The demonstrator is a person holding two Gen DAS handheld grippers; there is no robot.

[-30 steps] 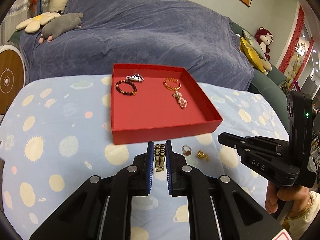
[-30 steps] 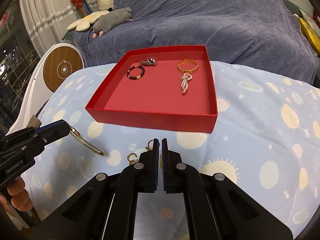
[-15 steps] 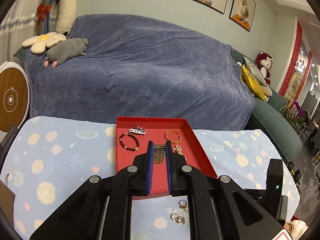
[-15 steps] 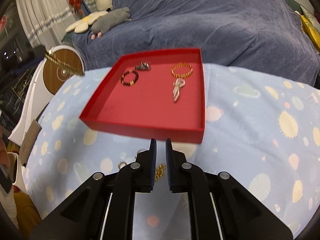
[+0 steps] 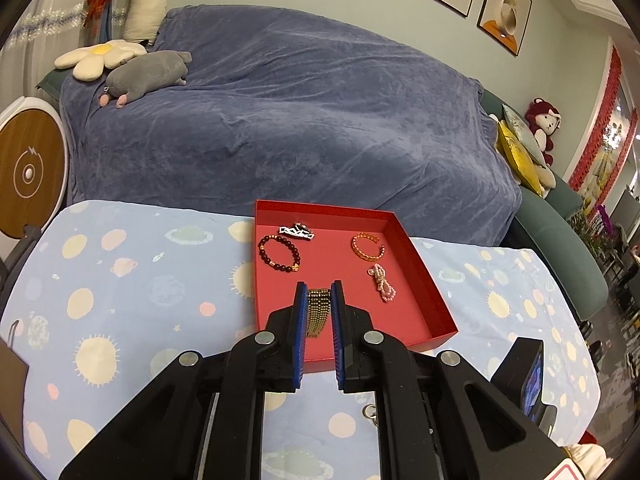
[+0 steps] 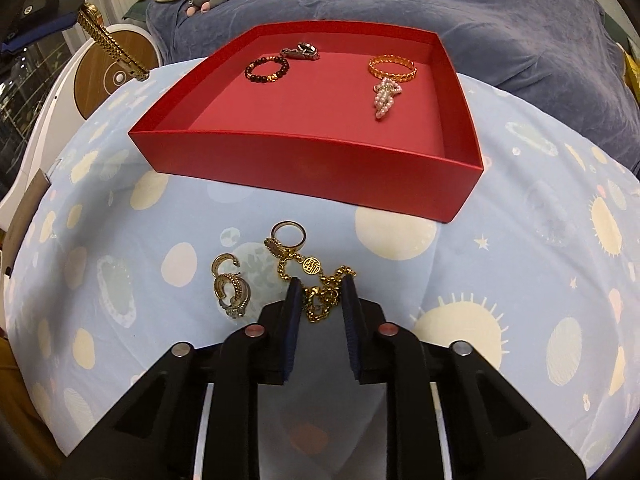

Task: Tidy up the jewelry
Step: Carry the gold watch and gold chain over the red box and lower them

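Lowered right tongs now straddle gold chain — spread; left tongs pinch bracelet.

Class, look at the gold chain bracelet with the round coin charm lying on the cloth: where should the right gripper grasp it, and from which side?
Grasp the bunched links of the gold chain bracelet near the right gripper, coming from above. It lies flat on the cloth, so open jaws can straddle that heap; the thin links by the gold ring offer less to pinch.

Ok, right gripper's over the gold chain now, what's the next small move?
Probably shut the right gripper: its open pads already straddle the gold link chain with the round charm, which lies on the blue spotted tablecloth, outside the red tray.
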